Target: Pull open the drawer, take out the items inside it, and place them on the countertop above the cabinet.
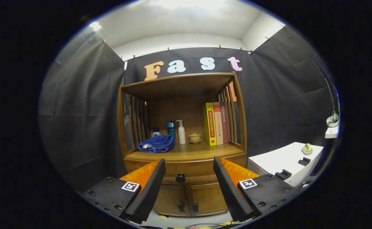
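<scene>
Drawer (186,173) shut, low centre of frame.
Gripper (189,165) jaws wide, empty; pinch the small, rigid round knob (180,177), likely slippery.

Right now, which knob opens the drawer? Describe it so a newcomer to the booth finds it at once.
Start at the wooden cabinet against the black cloth wall; below its countertop, which holds a blue towel and books, runs the closed drawer. The drawer knob sits mid-front, ahead of and between the open gripper fingers. It is one round dark knob; the door handles below are a narrow upright pair.
</scene>
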